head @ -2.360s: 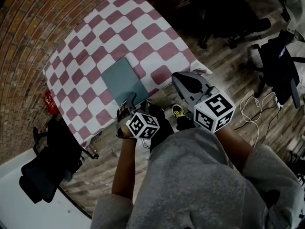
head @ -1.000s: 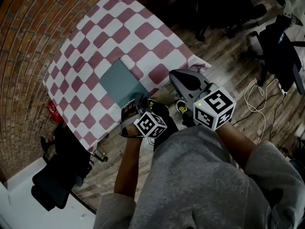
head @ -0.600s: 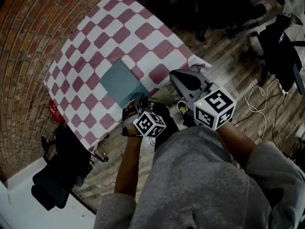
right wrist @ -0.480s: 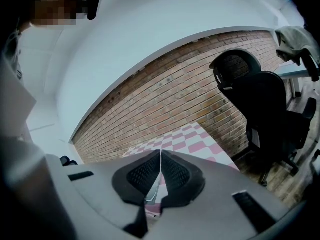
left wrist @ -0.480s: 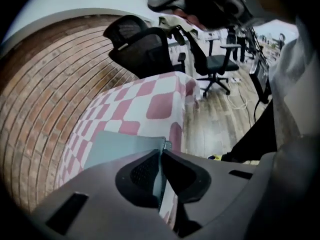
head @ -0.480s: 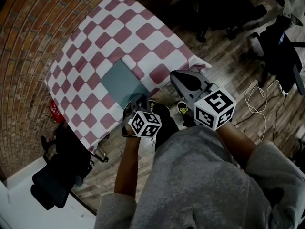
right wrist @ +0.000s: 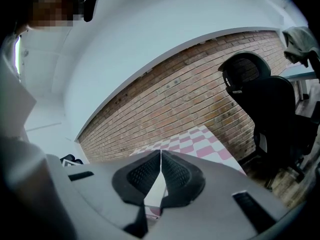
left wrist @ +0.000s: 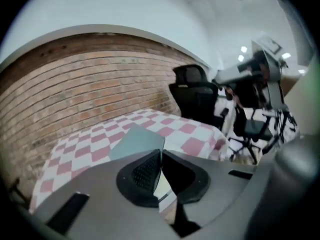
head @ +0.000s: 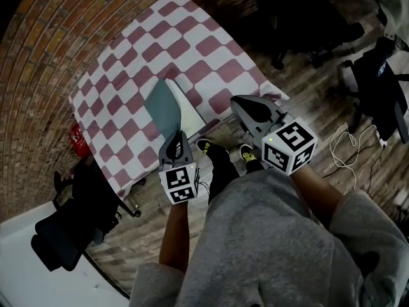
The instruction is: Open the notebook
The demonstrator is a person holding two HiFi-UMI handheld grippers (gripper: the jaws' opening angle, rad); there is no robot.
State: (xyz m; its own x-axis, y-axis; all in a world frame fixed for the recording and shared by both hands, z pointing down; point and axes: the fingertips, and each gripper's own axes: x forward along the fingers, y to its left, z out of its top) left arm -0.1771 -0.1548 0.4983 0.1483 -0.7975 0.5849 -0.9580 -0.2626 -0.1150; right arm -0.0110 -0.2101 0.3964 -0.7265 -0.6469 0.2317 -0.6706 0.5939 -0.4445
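The notebook lies near the front edge of the red-and-white checked table (head: 128,56). Its grey-green cover (head: 163,107) stands lifted on edge, and a white page (head: 190,100) shows beside it. My left gripper (head: 176,135) is shut on the cover's near edge. In the left gripper view the cover (left wrist: 137,140) rises from between the closed pads (left wrist: 145,171). My right gripper (head: 241,101) hovers over the table's right front corner, jaws shut with nothing between them. In the right gripper view its pads (right wrist: 145,174) meet in a thin line.
A red object (head: 78,139) sits on the floor left of the table. Black office chairs stand at lower left (head: 64,235) and upper right (head: 300,18). A white cable (head: 348,142) lies on the wooden floor at right. A brick wall (left wrist: 90,79) rises behind the table.
My left gripper closed on the flat cover's near edge, rolled and rose, swinging the cover up and baring the white page. The right gripper stayed in place.
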